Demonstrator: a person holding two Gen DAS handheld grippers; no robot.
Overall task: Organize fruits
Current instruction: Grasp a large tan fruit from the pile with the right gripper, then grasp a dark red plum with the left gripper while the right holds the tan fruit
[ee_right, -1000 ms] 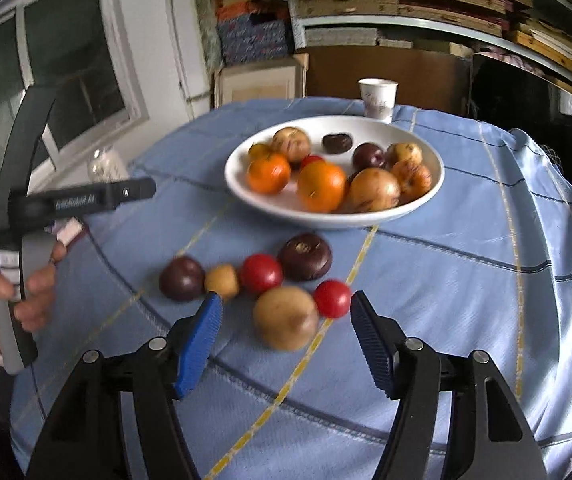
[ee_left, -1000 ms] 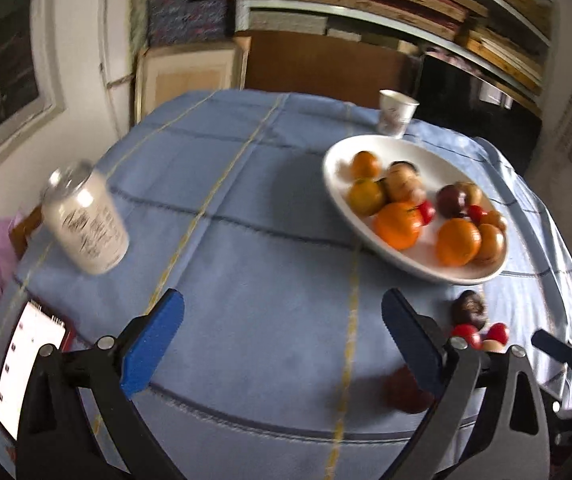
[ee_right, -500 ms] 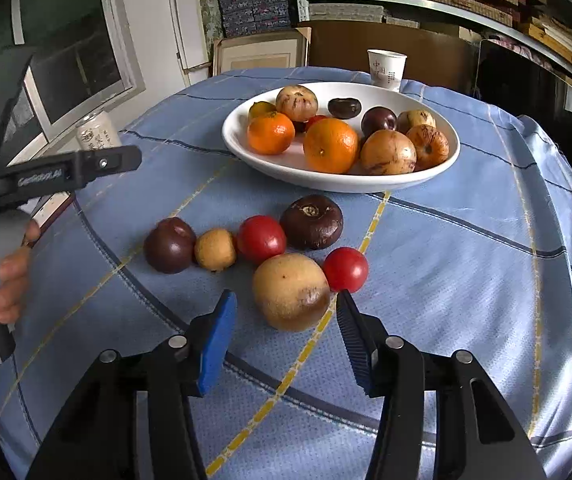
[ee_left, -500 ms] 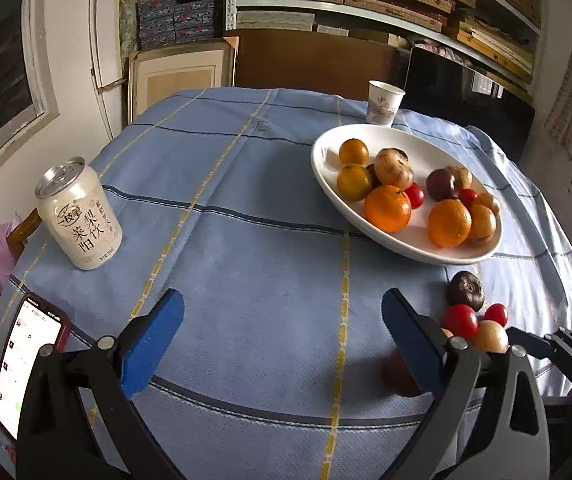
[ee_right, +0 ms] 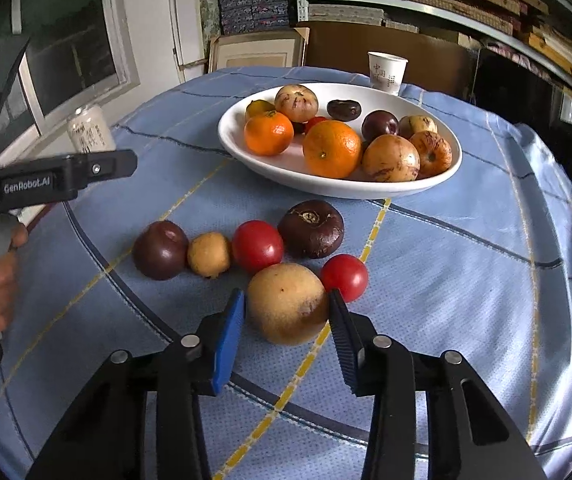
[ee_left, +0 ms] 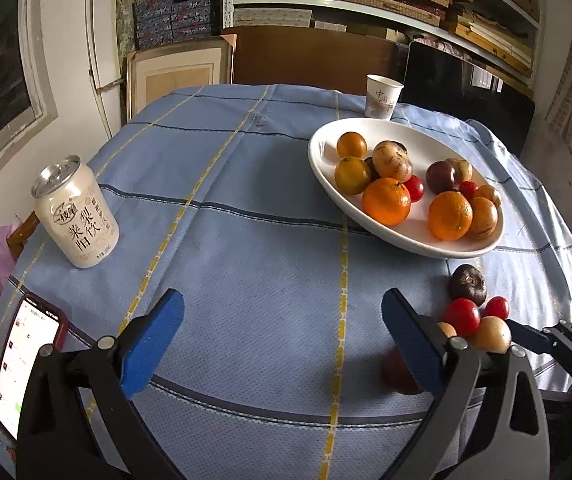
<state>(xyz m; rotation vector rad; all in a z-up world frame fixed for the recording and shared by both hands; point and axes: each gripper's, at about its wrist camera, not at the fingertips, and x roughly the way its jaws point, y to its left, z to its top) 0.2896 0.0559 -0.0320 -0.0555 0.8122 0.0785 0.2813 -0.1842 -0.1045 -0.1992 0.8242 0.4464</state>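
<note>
Round table (ee_left: 270, 240) w/ pale blue checked cloth ahead of tool. Beyond it, metal shelves (ee_left: 365, 4) stacked w/ flat boxes; framed picture (ee_left: 178, 76) leans on white wall, far left. Window (ee_right: 70, 56) left, poss. another at right edge, blurred. Daylight.

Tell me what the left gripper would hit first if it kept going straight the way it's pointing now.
Probably just the blue tablecloth. The left gripper has open jaws over bare cloth, with no fruit between them. The can sits off to one side and the white bowl to the other. Depth is uncertain.
</note>
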